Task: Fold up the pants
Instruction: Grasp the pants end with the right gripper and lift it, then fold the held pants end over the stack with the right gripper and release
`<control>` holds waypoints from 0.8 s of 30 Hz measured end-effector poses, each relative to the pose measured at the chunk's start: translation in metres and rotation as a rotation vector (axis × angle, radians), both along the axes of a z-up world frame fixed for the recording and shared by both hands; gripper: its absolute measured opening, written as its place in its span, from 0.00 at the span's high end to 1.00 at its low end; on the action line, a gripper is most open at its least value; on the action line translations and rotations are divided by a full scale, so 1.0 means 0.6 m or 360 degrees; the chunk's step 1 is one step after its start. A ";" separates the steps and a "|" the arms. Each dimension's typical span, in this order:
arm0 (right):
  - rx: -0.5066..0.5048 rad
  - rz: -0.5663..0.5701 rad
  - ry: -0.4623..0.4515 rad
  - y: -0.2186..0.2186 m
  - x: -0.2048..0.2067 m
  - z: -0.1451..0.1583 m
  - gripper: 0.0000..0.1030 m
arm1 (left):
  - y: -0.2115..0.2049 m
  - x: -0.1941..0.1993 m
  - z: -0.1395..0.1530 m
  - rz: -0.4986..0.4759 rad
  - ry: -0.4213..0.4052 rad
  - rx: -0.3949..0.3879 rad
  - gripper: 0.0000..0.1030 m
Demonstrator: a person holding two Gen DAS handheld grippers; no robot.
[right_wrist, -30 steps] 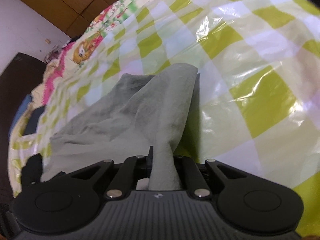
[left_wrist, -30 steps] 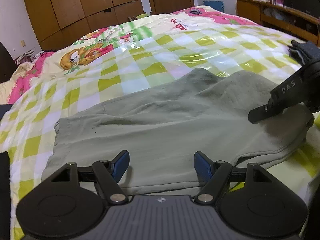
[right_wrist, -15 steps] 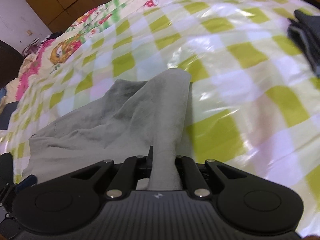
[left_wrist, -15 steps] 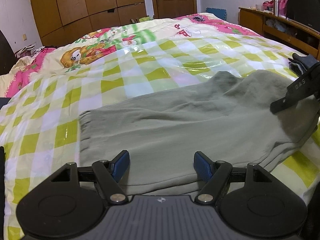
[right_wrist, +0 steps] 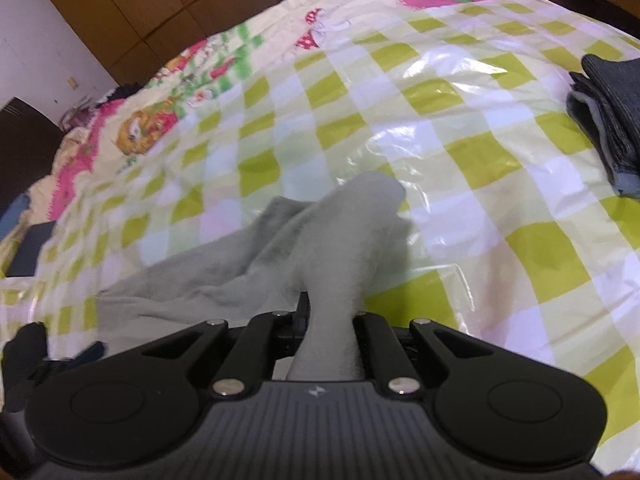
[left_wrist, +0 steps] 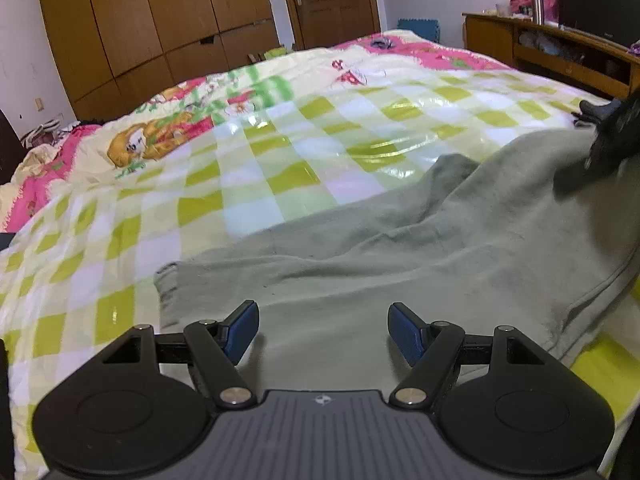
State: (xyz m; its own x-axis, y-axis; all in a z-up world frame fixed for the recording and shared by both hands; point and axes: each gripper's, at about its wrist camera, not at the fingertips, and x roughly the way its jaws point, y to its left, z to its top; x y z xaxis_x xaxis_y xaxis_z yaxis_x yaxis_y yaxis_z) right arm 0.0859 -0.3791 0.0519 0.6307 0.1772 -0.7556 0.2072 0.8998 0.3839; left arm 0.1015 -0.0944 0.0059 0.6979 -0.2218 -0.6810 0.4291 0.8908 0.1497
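Pants (left_wrist: 400, 264) grey, no readable label | left tool (left_wrist: 323, 330) apart, empty | right tool (right_wrist: 328, 320) clamped on pants

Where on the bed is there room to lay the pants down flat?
The checkered plastic sheet is bare between the grey-green pants and the cartoon quilt. Another open patch lies between the pants and the folded dark clothes. The near side is crowded by the pants themselves.

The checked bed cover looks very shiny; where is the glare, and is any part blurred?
Left wrist view: white glare on the checked cover beyond the pants; right edge blurred. Right wrist view: glare on the cover's middle; the raised fold of pants looks soft.
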 end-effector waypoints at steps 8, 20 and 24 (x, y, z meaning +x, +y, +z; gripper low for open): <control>0.0048 0.0071 -0.0109 0.024 0.006 0.047 0.93 | -0.022 -0.016 -0.041 -0.0065 -0.0006 0.0099 0.18; -0.0018 0.0260 -0.0153 0.152 0.066 0.087 0.93 | 0.030 -0.011 -0.031 -0.0058 0.0075 -0.0137 0.18; -0.0107 0.0410 -0.0152 0.232 0.093 0.091 0.93 | 0.054 -0.002 -0.031 -0.0048 0.0130 -0.0235 0.18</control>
State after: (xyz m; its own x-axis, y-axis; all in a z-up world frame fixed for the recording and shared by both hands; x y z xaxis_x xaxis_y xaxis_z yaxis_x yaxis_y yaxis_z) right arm 0.1418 -0.2401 0.1065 0.6402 0.2923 -0.7105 -0.0658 0.9423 0.3284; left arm 0.1003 -0.0622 -0.0129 0.6329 -0.3436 -0.6938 0.4613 0.8871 -0.0185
